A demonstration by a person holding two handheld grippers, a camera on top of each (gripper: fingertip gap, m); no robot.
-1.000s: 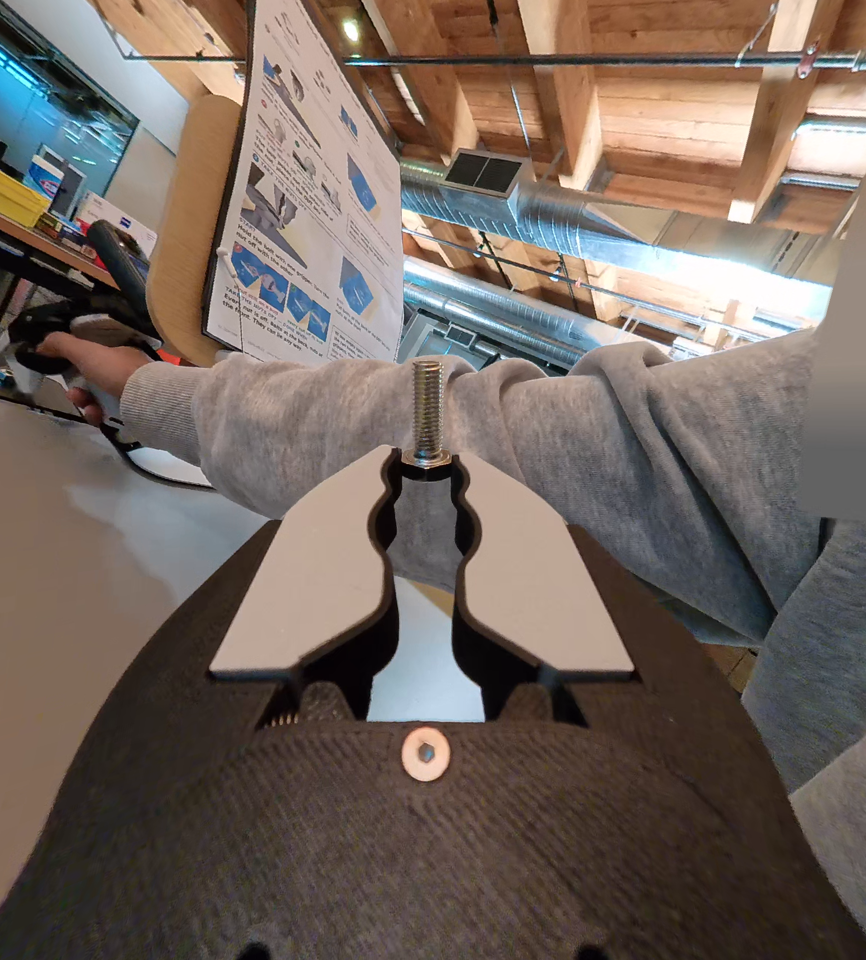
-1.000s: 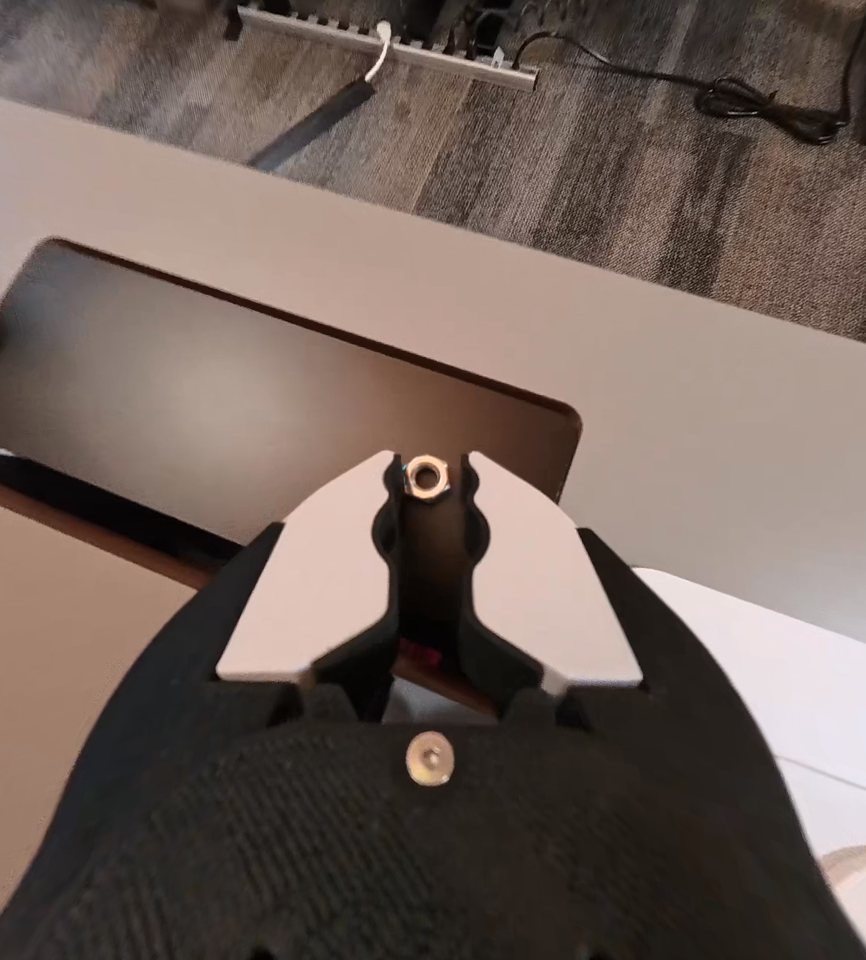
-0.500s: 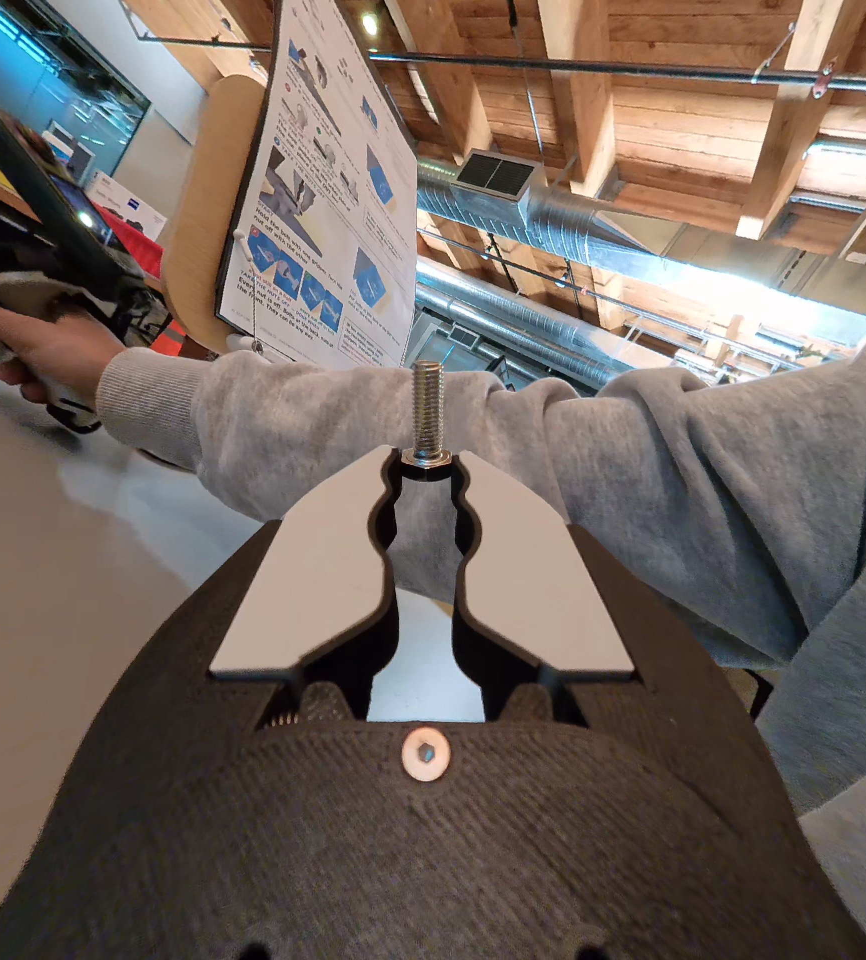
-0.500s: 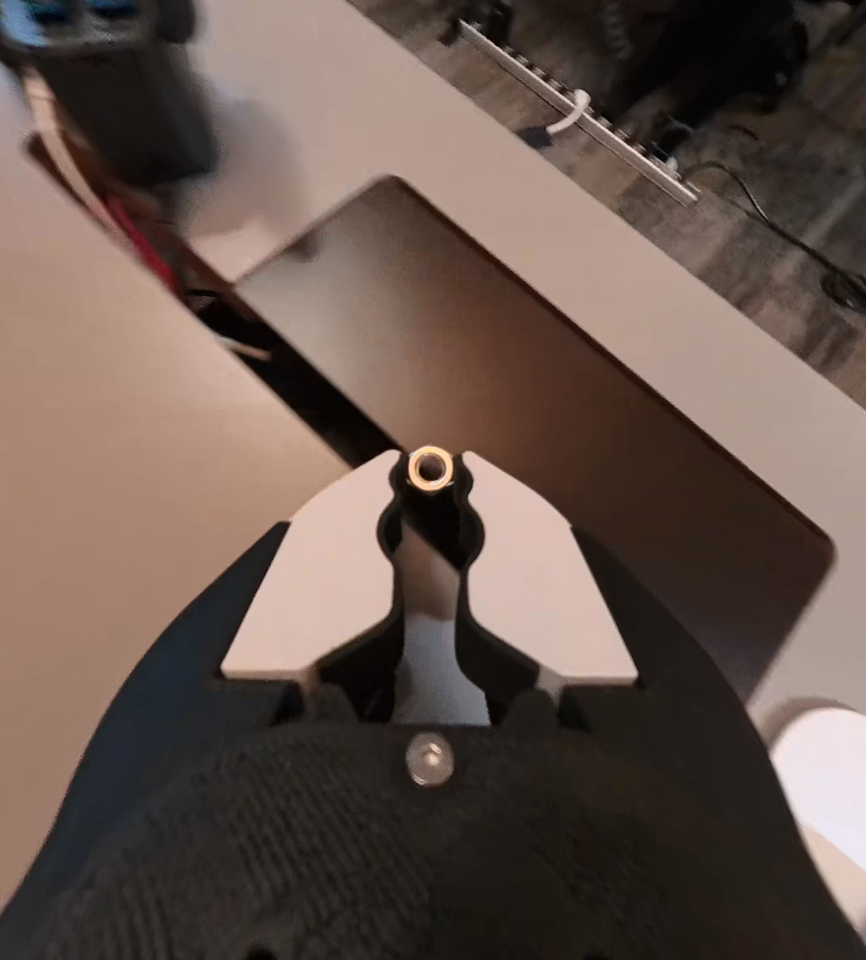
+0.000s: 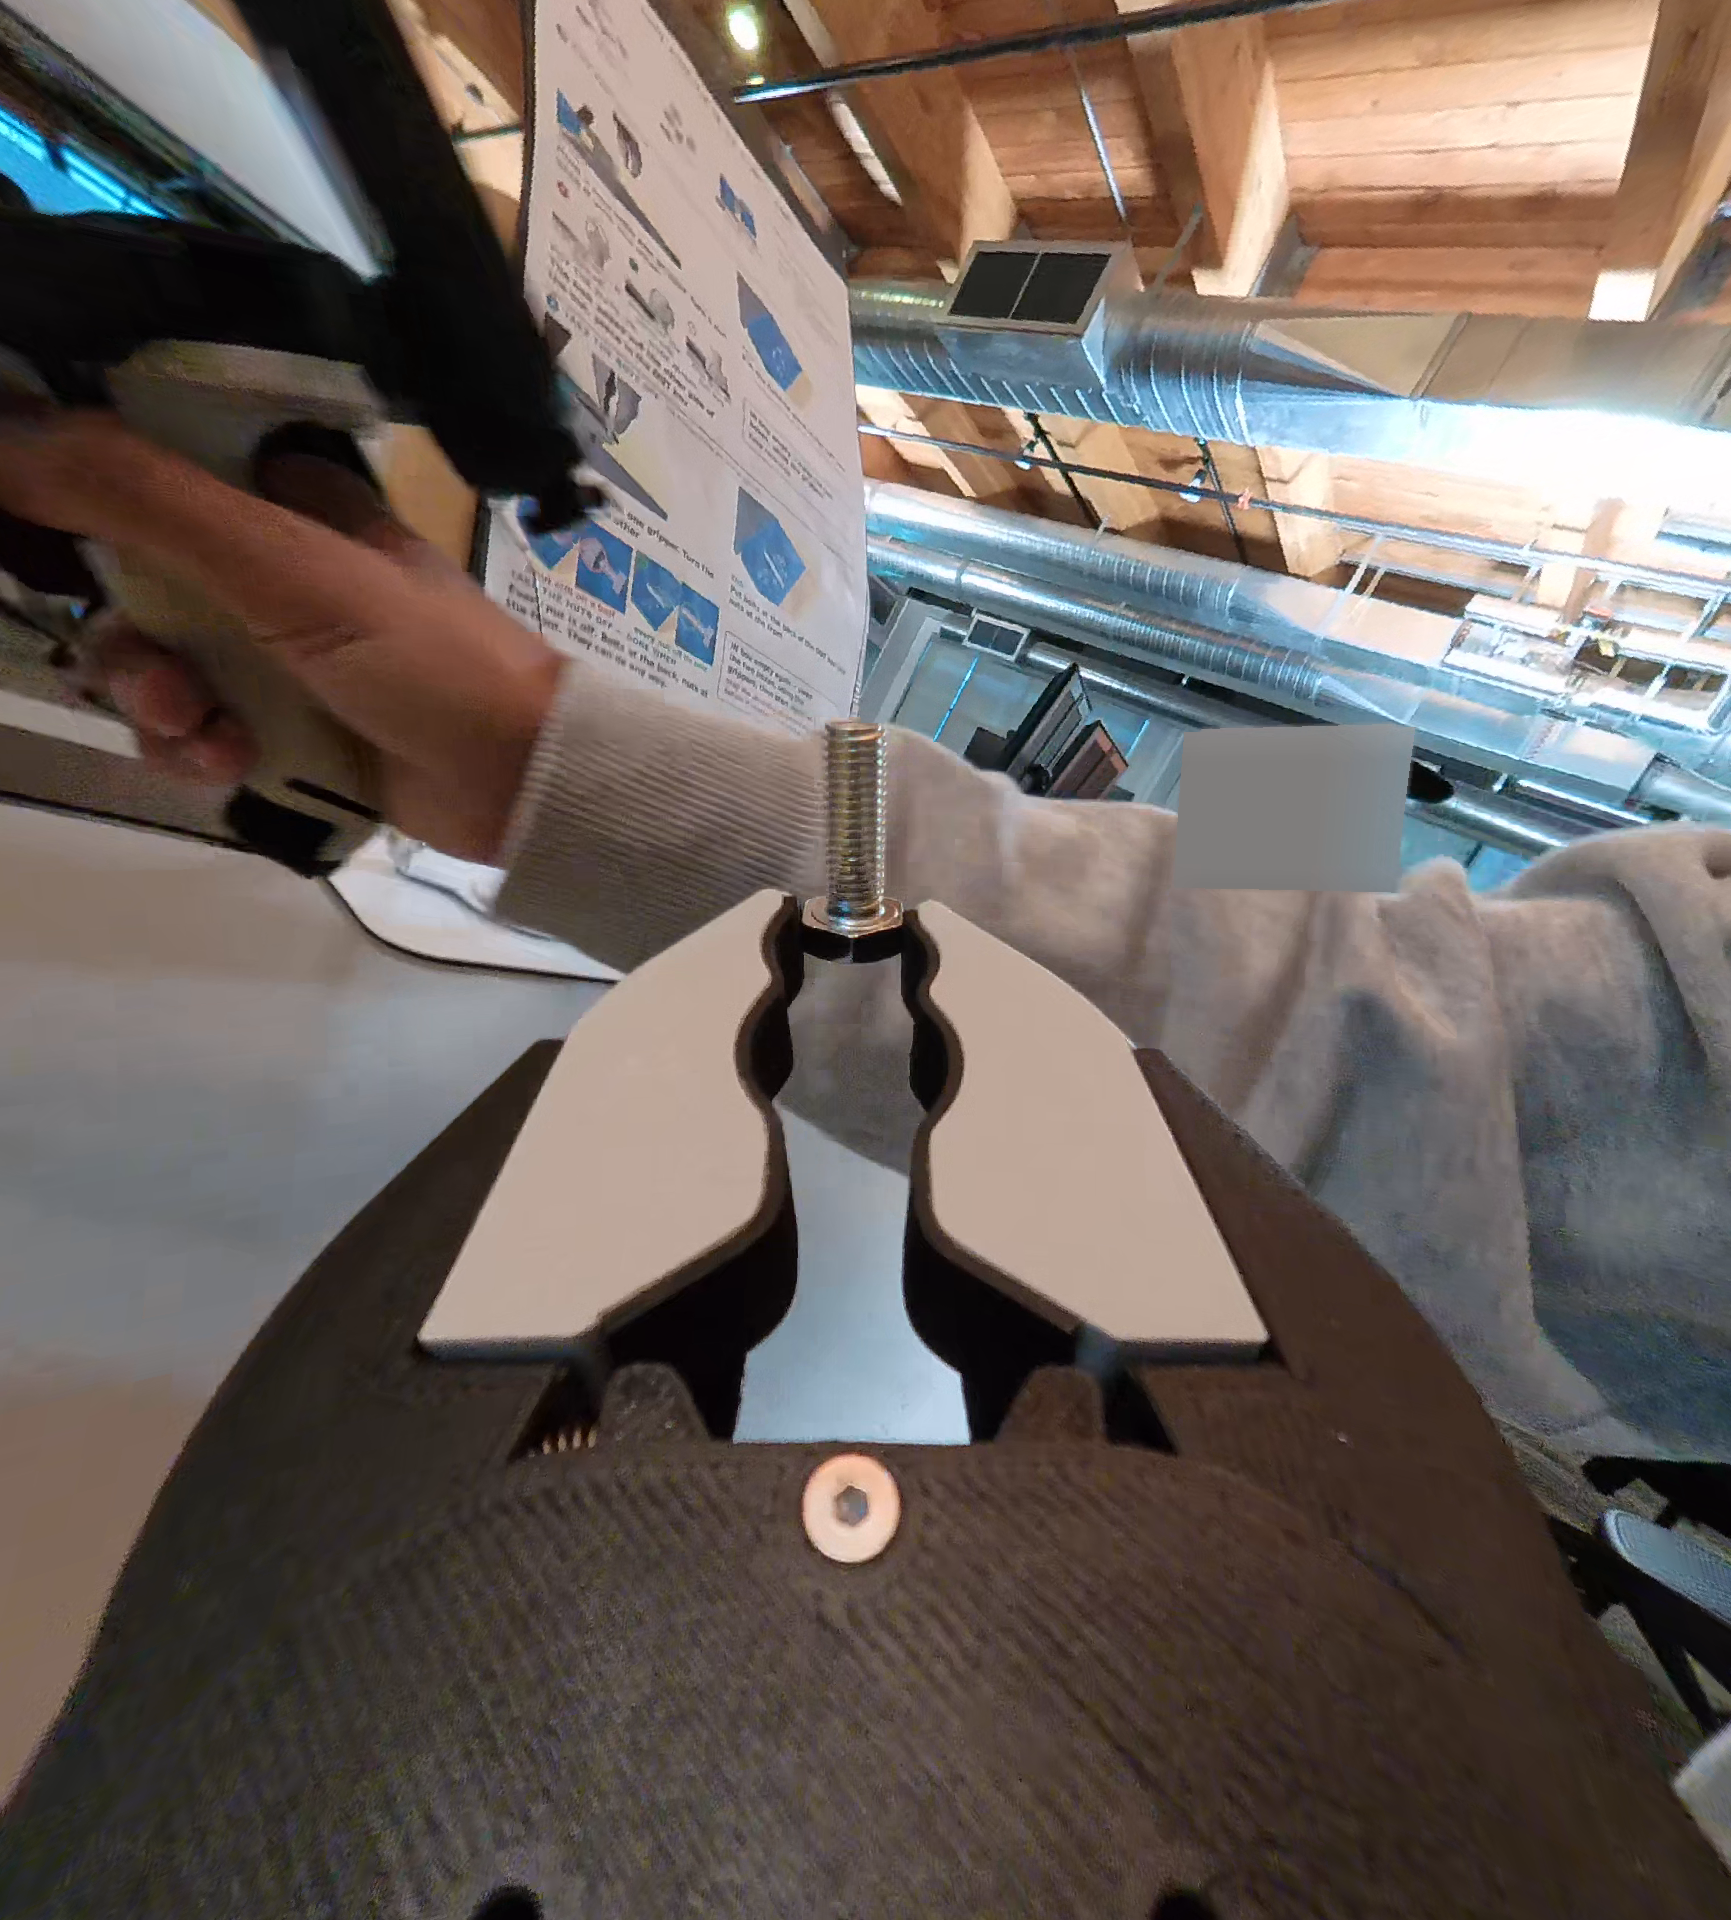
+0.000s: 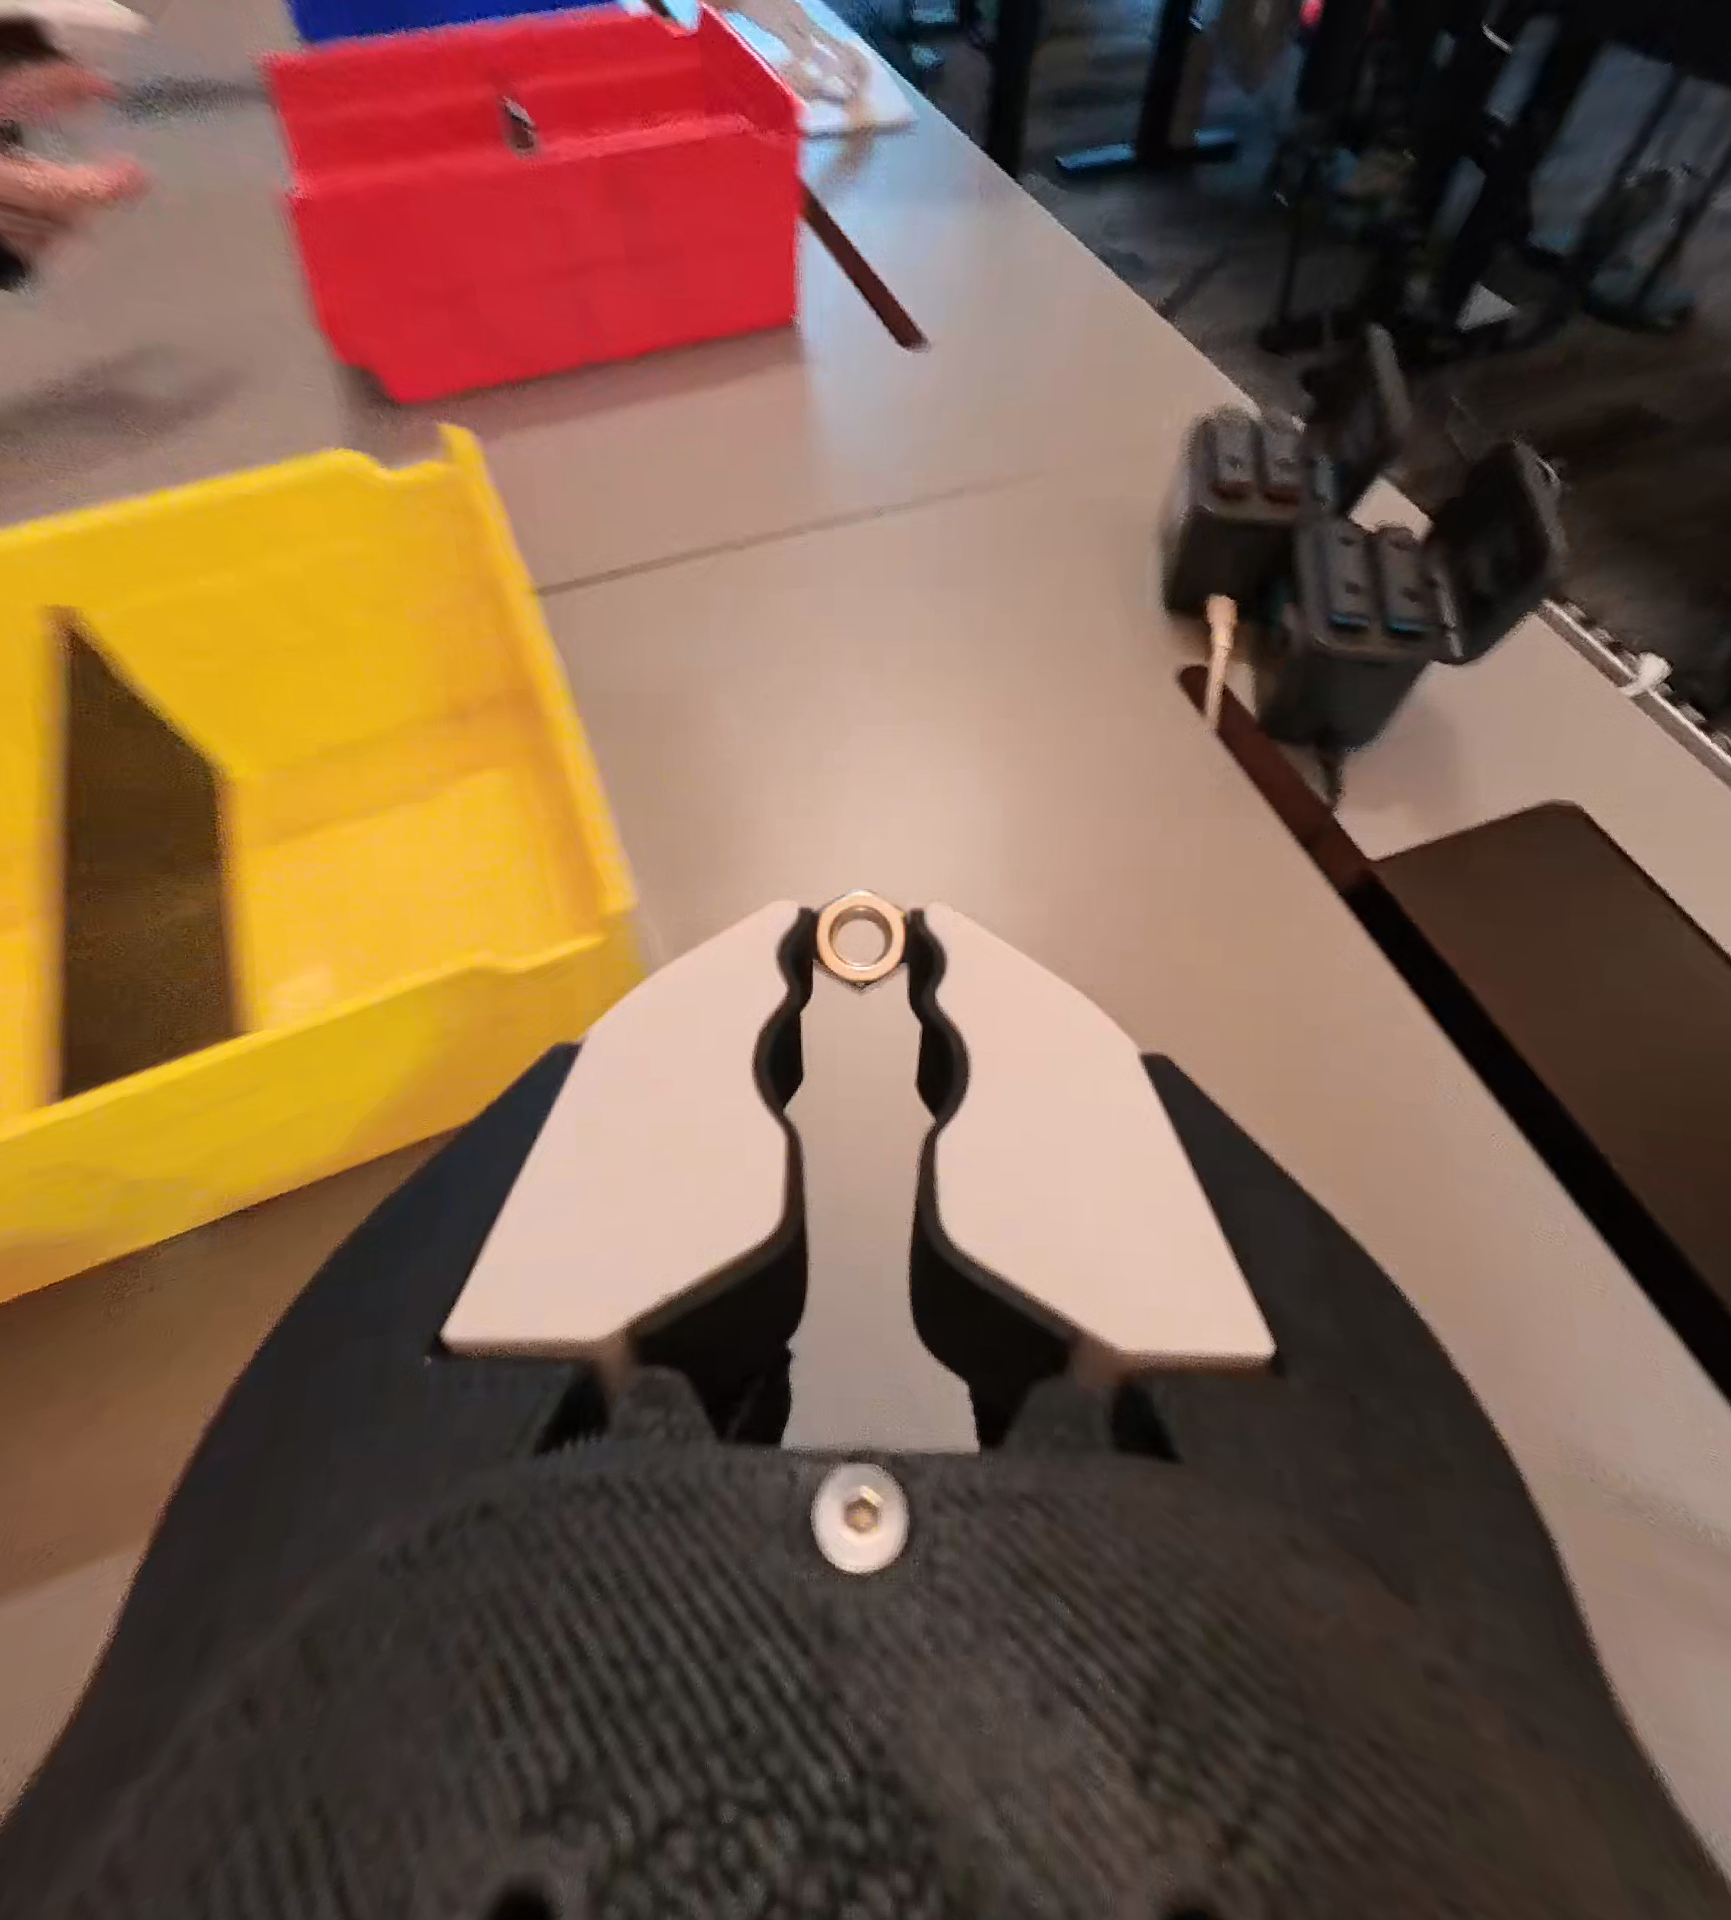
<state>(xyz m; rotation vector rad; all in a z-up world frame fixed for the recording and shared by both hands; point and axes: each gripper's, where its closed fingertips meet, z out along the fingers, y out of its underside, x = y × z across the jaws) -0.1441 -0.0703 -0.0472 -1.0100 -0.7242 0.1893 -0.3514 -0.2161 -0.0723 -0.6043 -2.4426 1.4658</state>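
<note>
My left gripper (image 5: pixel 853 925) is shut on the hex head of a silver bolt (image 5: pixel 855 821), whose threaded shaft stands straight up past the fingertips. It points upward toward the ceiling. A person's hand (image 5: pixel 300 623) in a grey sleeve (image 5: pixel 1360 1018) crosses behind the bolt and holds the other gripper (image 5: pixel 217 322) at upper left. My right gripper (image 6: pixel 861 940) is shut on a small silver hex nut (image 6: pixel 845 964), hole facing the camera, above the grey table (image 6: pixel 944 675) beside a yellow bin (image 6: pixel 248 831).
A red bin (image 6: pixel 539 208) stands farther back on the table. Black charger blocks with a white cable (image 6: pixel 1360 582) sit at the table's right edge by a dark slot (image 6: pixel 1619 1039). An illustrated instruction sheet (image 5: pixel 684 395) stands on a wooden board behind the hand. The left gripper's tips are roughly 25 cm from the right gripper's.
The right gripper has swung round with the nut, from over the dark cut-out to over the table by the bins. In the left view, the hand with the other gripper has come closer.
</note>
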